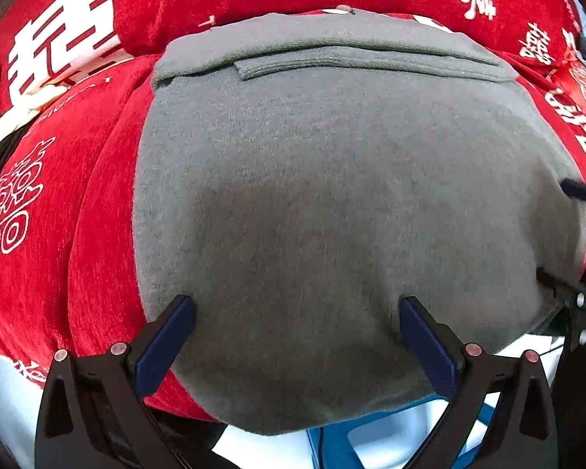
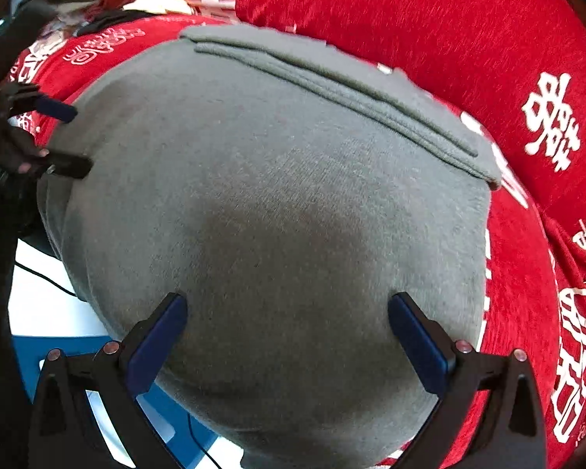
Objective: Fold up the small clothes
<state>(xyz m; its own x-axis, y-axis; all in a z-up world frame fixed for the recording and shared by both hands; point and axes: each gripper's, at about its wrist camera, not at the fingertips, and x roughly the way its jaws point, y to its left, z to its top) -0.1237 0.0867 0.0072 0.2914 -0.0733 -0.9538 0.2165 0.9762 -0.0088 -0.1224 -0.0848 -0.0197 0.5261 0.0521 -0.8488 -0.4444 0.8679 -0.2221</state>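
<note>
on the red cloth (image 1: 97,203) with white characters lies your grey garment (image 1: 332,203), folded flat, its long axis running left to right across both views and its hemmed edge (image 1: 332,62) on the far side. your left gripper (image 1: 297,308) hovers with jaws spread wide, released, over the near edge; your right gripper (image 2: 287,305) likewise gapes, gripping nothing.
</note>
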